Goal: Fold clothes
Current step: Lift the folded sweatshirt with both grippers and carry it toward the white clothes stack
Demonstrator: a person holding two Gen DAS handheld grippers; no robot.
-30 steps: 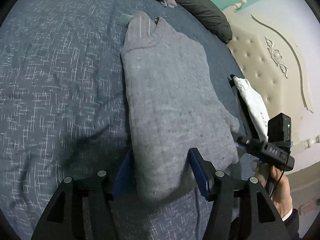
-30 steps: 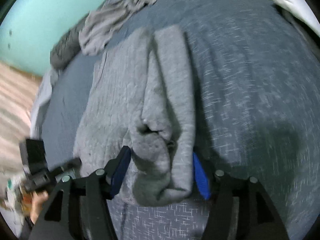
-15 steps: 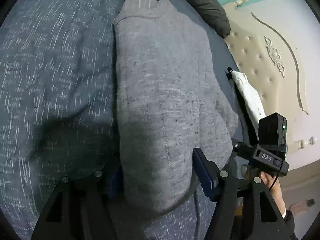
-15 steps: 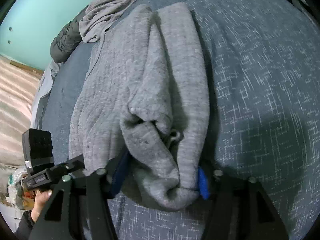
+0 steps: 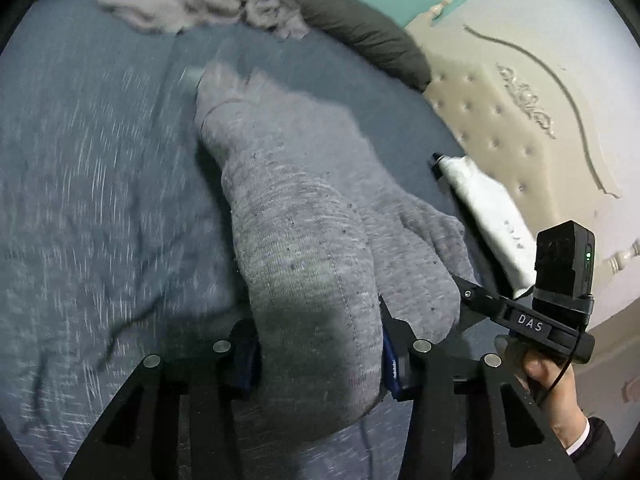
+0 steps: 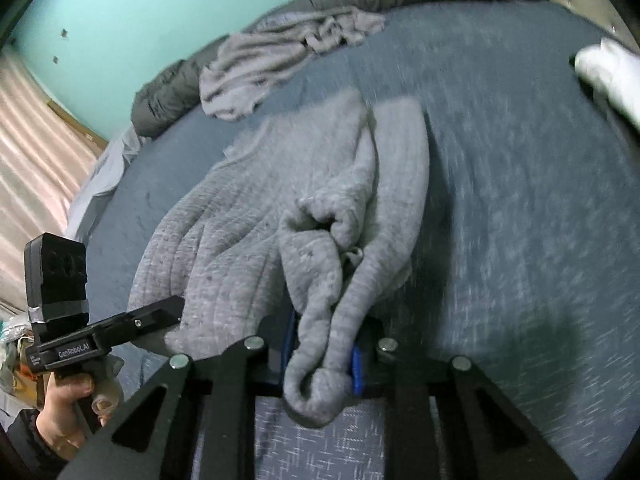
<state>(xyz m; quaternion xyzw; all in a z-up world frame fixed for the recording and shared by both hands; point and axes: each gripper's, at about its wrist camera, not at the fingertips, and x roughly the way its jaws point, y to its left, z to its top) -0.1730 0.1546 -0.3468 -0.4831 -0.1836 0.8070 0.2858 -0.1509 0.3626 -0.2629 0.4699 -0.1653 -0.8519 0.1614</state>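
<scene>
We grip a grey sweater [image 5: 304,216] at its near edge, left gripper [image 5: 318,354] and right gripper [image 6: 320,354] each with jaws clamped on bunched fabric; the garment trails across the blue bed [image 5: 88,184], a crumpled grey cloth [image 6: 276,64] and dark pillow [image 5: 360,32] beyond.

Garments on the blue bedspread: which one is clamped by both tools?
The thick grey knitted sweater, gripped by the left tool and right tool. The crumpled light grey garment and white cloth lie untouched.
</scene>
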